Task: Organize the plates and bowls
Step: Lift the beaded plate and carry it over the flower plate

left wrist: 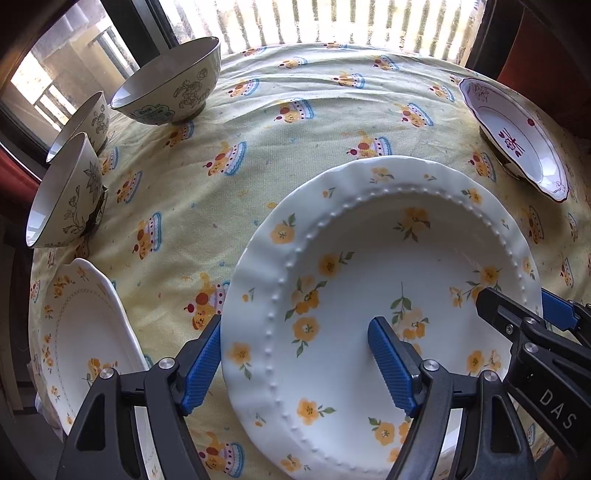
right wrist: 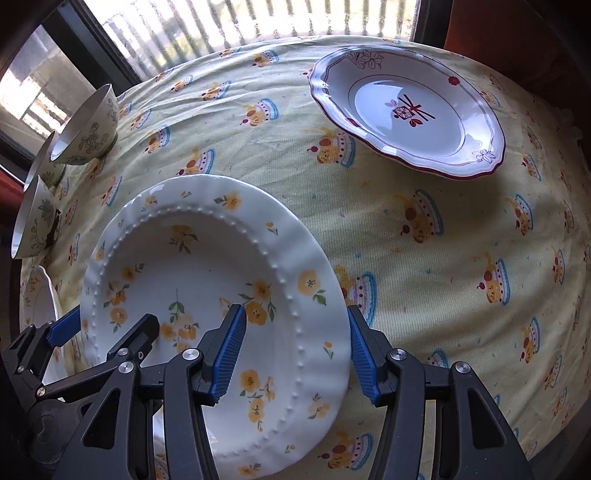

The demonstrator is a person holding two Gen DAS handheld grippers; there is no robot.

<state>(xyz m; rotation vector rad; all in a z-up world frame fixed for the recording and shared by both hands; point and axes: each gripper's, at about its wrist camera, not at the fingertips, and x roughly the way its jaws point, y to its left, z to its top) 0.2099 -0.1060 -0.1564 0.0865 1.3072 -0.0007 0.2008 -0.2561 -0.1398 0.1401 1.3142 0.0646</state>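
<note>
A white plate with yellow flowers [left wrist: 369, 240] [right wrist: 184, 266] is held from both sides above the tablecloth. My left gripper [left wrist: 295, 325] is shut on its left rim, with one pad outside the edge and the other inside the well. On the opposite rim my right gripper [right wrist: 295, 312] is shut the same way. A second flowered plate [left wrist: 85, 332] [right wrist: 37, 295] lies at the lower left, partly hidden. A red-rimmed plate [left wrist: 517, 136] [right wrist: 406, 110] sits far right. Three patterned bowls [left wrist: 170, 85] [left wrist: 85, 122] [left wrist: 66, 192] stand along the left edge.
A yellow printed tablecloth [left wrist: 295, 110] [right wrist: 443, 240] covers the round table. A window with vertical bars [left wrist: 332, 22] runs behind its far edge. Bare cloth lies between the bowls and the red-rimmed plate.
</note>
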